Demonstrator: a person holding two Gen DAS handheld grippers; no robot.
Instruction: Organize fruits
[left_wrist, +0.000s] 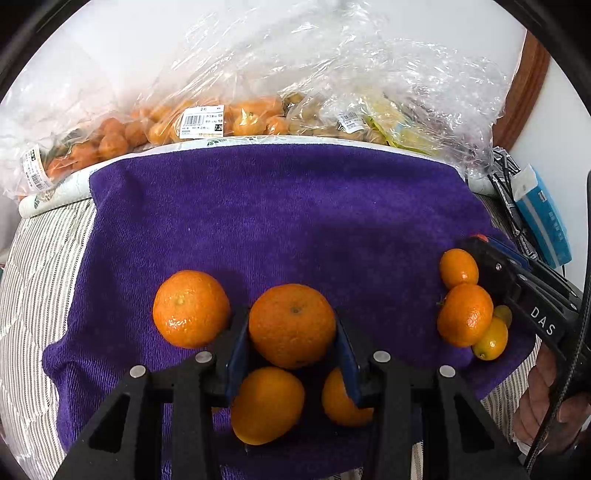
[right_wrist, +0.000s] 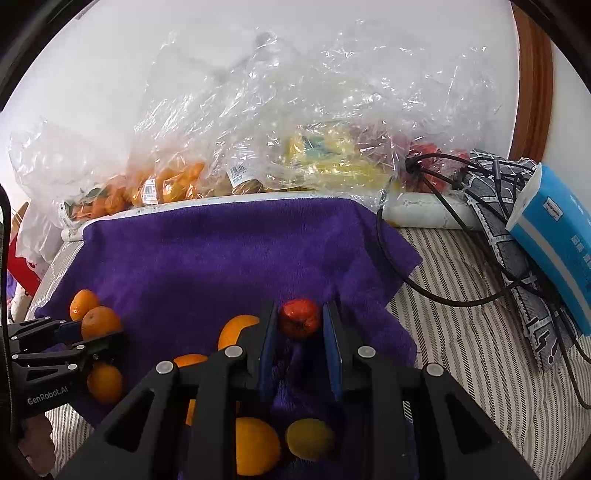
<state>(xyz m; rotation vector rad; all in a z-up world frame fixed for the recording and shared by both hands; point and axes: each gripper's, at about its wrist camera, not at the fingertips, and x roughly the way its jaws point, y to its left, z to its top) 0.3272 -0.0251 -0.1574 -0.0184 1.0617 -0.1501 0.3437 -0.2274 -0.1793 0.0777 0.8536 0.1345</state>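
Purple terry cloth (left_wrist: 258, 221) covers a striped fabric surface (left_wrist: 33, 295), with clear crinkled plastic bags of orange fruit (left_wrist: 207, 118) piled against a white wall behind it.

From the left wrist, the left tool (left_wrist: 291, 328) pinches a large round orange mandarin (left_wrist: 291, 325) between its blue pads (left_wrist: 236, 354); the skin is pebbled and matte, with a small brown stem scar facing up. Another glossy orange mandarin (left_wrist: 190, 308) sits just left of the tool, near the left finger. Two smooth orange fruits (left_wrist: 267, 404) lie under the tool, close to the camera. Far to the right, a small cluster of mandarins and oval kumquats (left_wrist: 465, 314) sits against the black right tool (left_wrist: 491, 273), held by a person's hand (left_wrist: 550, 406). A blue and white tissue pack (left_wrist: 543, 218) lies beyond it.

From the right wrist, the right tool (right_wrist: 299, 321) is pressed onto a small dark red round fruit (right_wrist: 299, 318), shiny, with a puckered dimple facing the camera. Below the tool lie an orange mandarin (right_wrist: 255, 445) and a yellowish oval fruit (right_wrist: 309, 438). An orange fruit (right_wrist: 232, 328) peeks out just left of the left finger. Farther left, the other tool grips its mandarin beside more orange fruits (right_wrist: 83, 302). To the right, black cables (right_wrist: 424, 280) trail over the striped fabric toward the tissue pack.
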